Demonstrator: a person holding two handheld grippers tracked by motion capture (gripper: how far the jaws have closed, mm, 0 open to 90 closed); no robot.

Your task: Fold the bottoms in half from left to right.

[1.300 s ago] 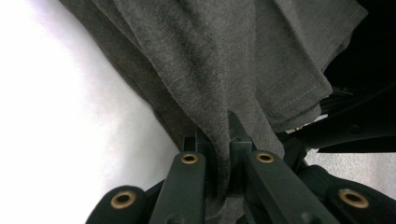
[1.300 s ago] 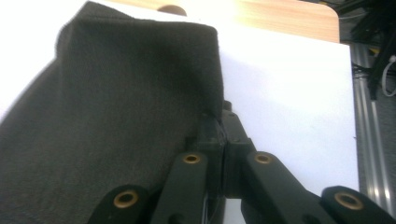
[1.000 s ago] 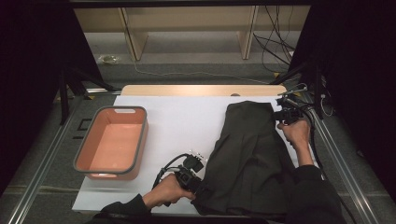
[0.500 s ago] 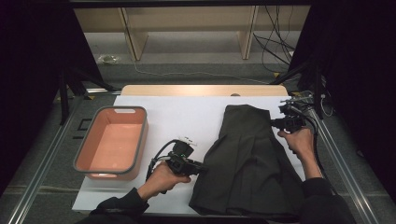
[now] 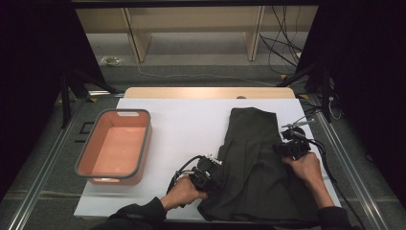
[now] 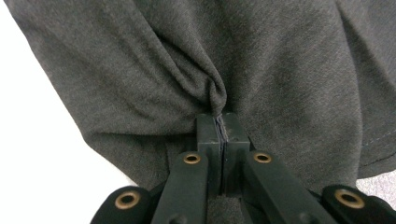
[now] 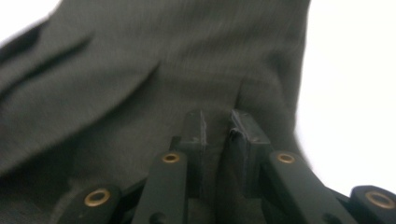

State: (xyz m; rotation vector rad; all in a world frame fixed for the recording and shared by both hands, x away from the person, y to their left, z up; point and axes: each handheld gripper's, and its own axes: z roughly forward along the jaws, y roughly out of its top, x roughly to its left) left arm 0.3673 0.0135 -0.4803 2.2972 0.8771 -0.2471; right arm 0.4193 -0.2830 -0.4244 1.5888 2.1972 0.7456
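Pinching soft charcoal garment [image 6: 280, 60], left gripper [image 6: 222, 122] fingers clenched; right gripper [image 7: 223, 122] fingers parted.

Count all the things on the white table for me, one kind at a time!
Dark grey garment: 1
Orange tub: 1
Grippers: 2, the left gripper and the right gripper
Total: 4

A: What is cut off or hidden?

B: The dark garment [image 5: 258, 167] is cut by the bottom edge in the high view; its near hem is lost. Part of it is covered by the right hand [image 5: 304, 165].

A: And blur?

B: The right gripper view is smeared; whether cloth is caught by the right gripper [image 7: 218, 122] cannot be told.
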